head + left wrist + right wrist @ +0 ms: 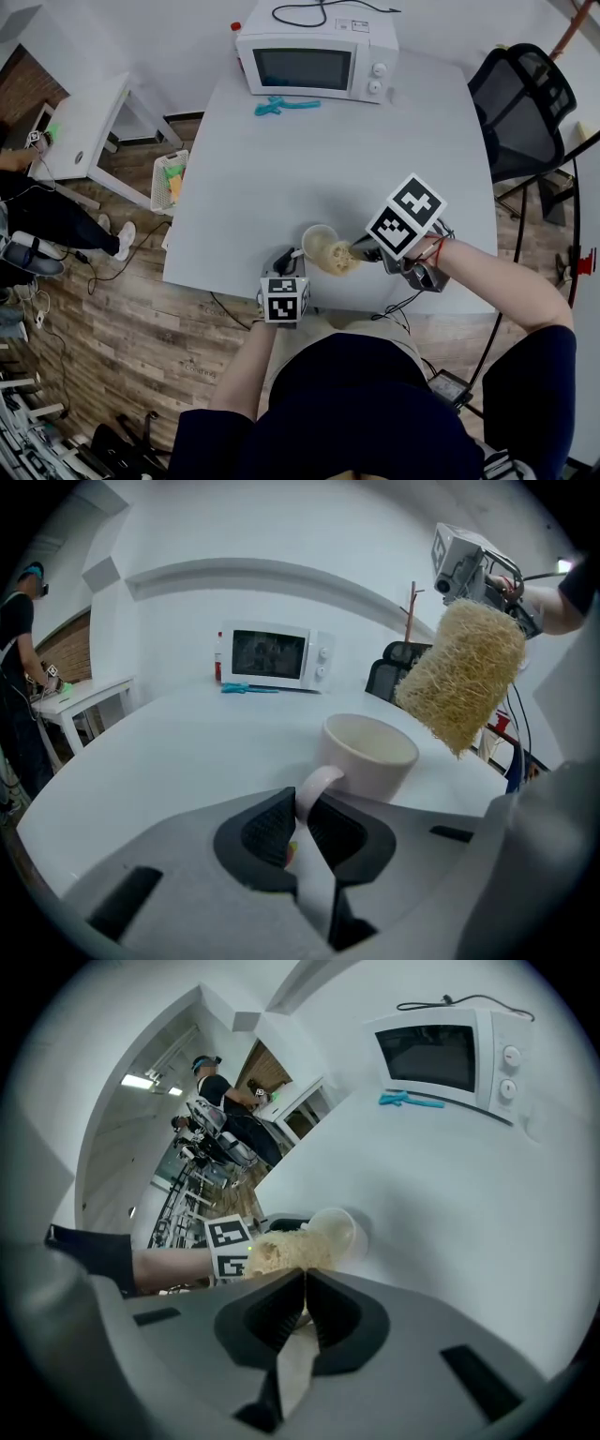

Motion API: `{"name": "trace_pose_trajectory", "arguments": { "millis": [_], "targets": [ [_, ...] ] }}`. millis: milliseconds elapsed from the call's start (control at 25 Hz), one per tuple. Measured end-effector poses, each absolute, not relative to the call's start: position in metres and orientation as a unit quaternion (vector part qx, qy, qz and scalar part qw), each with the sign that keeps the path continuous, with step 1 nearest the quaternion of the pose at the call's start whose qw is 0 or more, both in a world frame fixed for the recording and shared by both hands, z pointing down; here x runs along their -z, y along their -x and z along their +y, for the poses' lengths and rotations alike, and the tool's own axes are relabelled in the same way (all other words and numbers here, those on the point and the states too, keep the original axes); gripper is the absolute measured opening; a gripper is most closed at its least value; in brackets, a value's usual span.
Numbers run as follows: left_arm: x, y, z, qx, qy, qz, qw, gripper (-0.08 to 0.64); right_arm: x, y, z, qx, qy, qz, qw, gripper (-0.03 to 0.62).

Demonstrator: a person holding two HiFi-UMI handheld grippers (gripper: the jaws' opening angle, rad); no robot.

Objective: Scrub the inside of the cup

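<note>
Left side first: the left gripper (302, 822) is seen with its jaws narrowed right down onto the handle of the cup (370, 757), so the cup is pinned by its handle. The cup is a plain cream mug with a pale, slightly pinkish handle. It's stood upright on the white bench (328, 169), close to the front edge and right in front of the person. The rim looks smooth and the upper inside wall is a light, even colour.

Further right, a rough, straw-coloured loofah scrubber (461, 672) is held up clear of the cup, above and to the right of its rim. It's clamped in the right gripper (305, 1288), whose jaws are nearly together on its end.

What can't be made out:
- The bottom of the cup's inside isn't shown in any view.
- In the head view the handle is covered by the left gripper.
- In the right gripper view the near side of the cup is blocked by the scrubber.
- The gripped end of the scrubber is buried between the jaws.
</note>
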State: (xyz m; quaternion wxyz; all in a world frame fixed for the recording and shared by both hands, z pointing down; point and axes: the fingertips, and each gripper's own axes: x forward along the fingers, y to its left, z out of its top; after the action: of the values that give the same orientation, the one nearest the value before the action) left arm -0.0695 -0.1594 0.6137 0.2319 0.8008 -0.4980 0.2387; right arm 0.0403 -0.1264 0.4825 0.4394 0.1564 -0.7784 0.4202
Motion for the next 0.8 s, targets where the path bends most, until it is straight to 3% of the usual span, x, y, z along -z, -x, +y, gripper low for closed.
{"name": "trace_pose_trajectory", "arguments": {
  "millis": [800],
  "targets": [
    [-0.616,0.066,-0.138,-0.247,-0.813,-0.472,0.236,0.041,-0.566,0.002,-0.095,-0.309,-0.082,-0.738,0.594,0.031]
  ]
}}
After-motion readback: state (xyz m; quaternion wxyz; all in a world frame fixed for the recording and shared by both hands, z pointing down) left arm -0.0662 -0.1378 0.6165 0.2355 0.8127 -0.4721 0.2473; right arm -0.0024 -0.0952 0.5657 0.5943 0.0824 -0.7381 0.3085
